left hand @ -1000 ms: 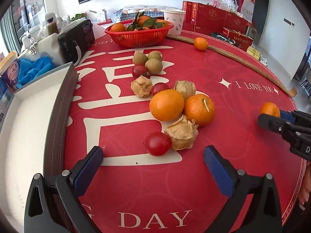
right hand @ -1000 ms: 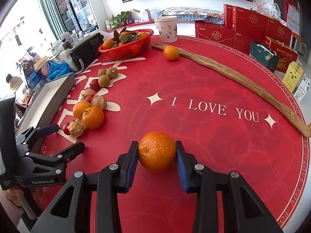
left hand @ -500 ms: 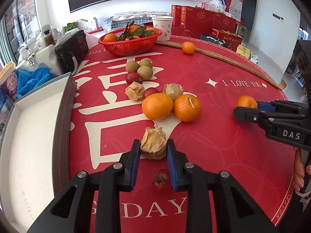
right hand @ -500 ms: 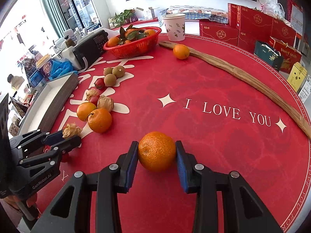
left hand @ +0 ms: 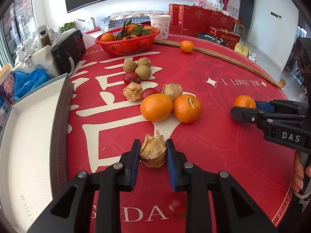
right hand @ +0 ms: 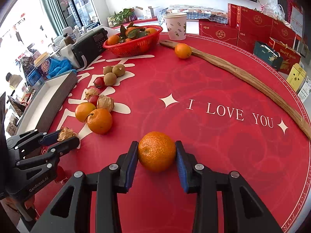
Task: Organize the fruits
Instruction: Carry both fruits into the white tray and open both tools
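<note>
We see the left gripper point(left hand: 153, 153) pinching a papery-husked physalis point(left hand: 153, 151) between its blue pads, the dry husk pressed on both sides just above the red tablecloth point(left hand: 213, 155). Below the pads lies a cherry tomato point(left hand: 176, 204), partly hidden by the gripper's frame. The right gripper point(right hand: 157, 152) clamps a mandarin point(right hand: 157, 151), its pads flat against the fruit's sides; whether the mandarin rests on the cloth or hangs a little above it we cannot tell from this angle.

Farther along the cloth sit two oranges point(left hand: 156, 107) touching each other, with two more husked physalis point(left hand: 133, 91) and a second cherry tomato point(left hand: 148, 93) crowded just behind them. Beyond those, three kiwis point(left hand: 142, 72) cluster beside another tomato. A red plastic basket point(left hand: 127, 45) of leafy mandarins stands near the far edge, with a lone mandarin point(left hand: 186, 46) against a long wooden stick point(left hand: 233, 62). A white tray point(left hand: 29, 145) lies to our left of the cloth.
</note>
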A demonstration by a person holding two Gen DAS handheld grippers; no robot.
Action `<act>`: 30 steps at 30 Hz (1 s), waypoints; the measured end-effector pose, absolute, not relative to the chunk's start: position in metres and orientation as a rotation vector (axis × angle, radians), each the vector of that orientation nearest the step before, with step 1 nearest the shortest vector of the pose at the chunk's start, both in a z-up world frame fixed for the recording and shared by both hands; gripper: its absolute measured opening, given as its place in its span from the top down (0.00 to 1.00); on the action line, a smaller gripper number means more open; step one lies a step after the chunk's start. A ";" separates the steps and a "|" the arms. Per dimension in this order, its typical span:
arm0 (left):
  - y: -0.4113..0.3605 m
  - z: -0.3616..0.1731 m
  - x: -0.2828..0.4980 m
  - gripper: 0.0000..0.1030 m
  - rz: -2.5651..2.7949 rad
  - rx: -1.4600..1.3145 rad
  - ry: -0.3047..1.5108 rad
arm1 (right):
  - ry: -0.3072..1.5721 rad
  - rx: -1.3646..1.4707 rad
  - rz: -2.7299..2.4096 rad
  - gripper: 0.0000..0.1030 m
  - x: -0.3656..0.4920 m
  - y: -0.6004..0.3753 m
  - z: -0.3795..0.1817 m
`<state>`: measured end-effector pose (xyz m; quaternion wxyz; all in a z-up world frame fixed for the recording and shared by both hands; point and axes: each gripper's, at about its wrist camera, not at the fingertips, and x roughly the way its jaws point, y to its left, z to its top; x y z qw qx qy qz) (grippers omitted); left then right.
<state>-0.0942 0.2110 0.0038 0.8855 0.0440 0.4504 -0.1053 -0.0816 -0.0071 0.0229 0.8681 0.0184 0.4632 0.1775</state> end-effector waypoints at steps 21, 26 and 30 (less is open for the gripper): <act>0.311 0.049 -0.101 0.73 0.143 -0.116 0.763 | 0.855 0.126 0.451 0.63 -0.093 0.020 0.050; 0.345 0.045 -0.111 0.73 0.171 -0.180 0.786 | 0.872 0.067 0.514 0.63 -0.098 0.066 0.064; 0.366 0.042 -0.120 0.73 0.217 -0.186 0.779 | 0.871 0.006 0.570 0.63 -0.102 0.108 0.073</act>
